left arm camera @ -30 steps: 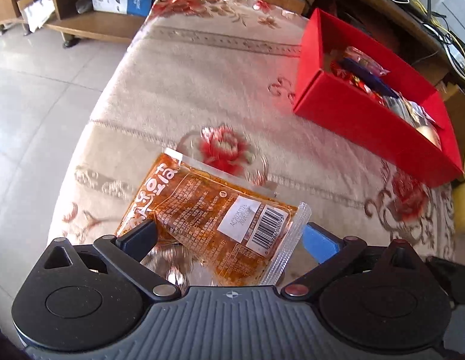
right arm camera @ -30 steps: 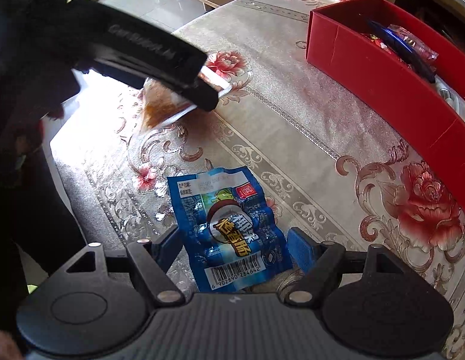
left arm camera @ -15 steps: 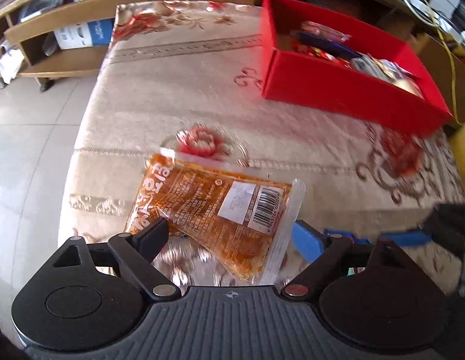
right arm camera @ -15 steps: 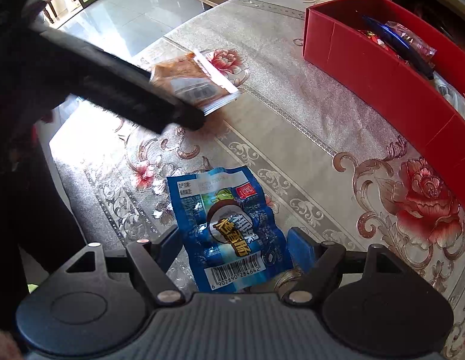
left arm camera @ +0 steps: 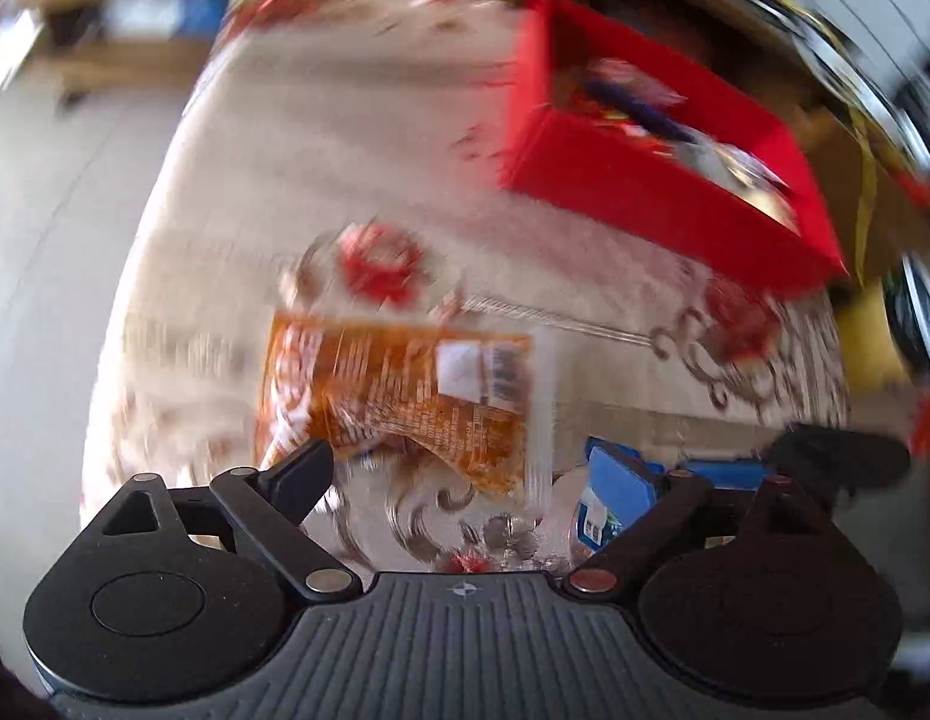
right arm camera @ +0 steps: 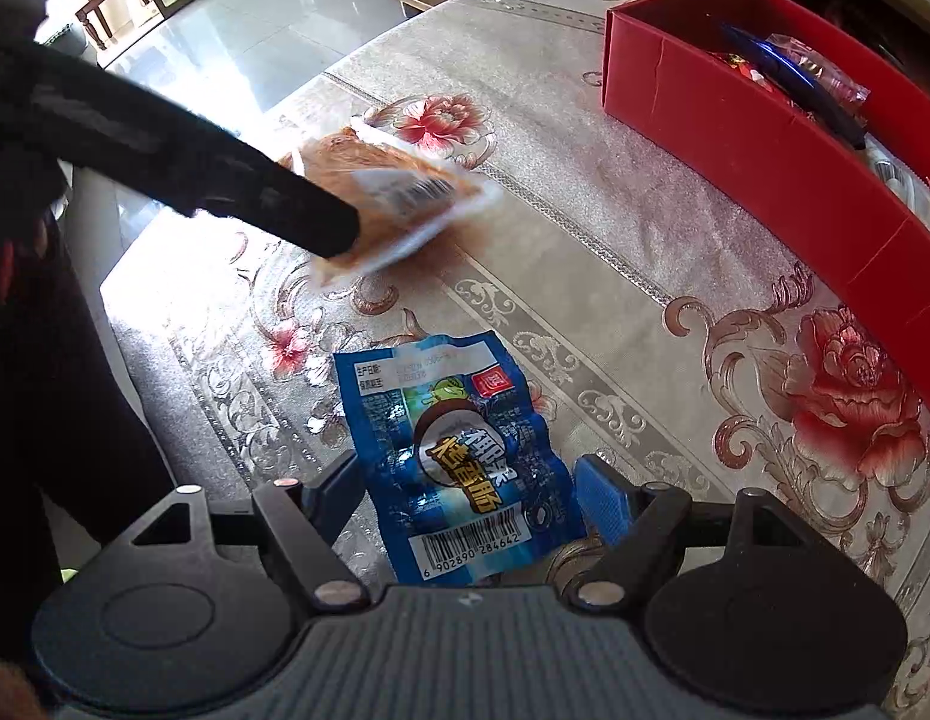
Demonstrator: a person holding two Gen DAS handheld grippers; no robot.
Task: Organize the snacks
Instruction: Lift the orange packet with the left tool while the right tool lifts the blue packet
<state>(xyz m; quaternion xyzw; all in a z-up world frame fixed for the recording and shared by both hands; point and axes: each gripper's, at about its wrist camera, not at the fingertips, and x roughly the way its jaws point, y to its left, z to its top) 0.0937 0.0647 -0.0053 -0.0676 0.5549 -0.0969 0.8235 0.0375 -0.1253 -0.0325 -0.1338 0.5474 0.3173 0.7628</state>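
An orange snack packet [left arm camera: 399, 390] lies between the jaws of my left gripper [left arm camera: 459, 468], just above the flowered tablecloth. The jaws are opening: the left finger overlaps its corner, while the blue right pad stands a little apart from its clear edge. In the right wrist view the same orange packet [right arm camera: 393, 180] hangs tilted over its shadow, under a black finger [right arm camera: 297, 216] of the left gripper. My right gripper [right arm camera: 471, 492] is shut on a blue snack packet [right arm camera: 453, 444] that lies flat on the cloth. The red box [right arm camera: 735, 138] with several snacks stands at the far right.
The table [right arm camera: 585, 252] ends at the left over a pale tiled floor [right arm camera: 237, 36]. A person's dark sleeve [right arm camera: 63, 120] crosses the left side. Low wooden shelves [left arm camera: 135, 60] stand beyond the table's far end. Cables run behind the red box [left arm camera: 645, 204].
The left gripper lifted the orange packet off the cloth and rolled, so the packet now sits square to the view. Its right pad has parted from the packet's edge. The right gripper has not moved.
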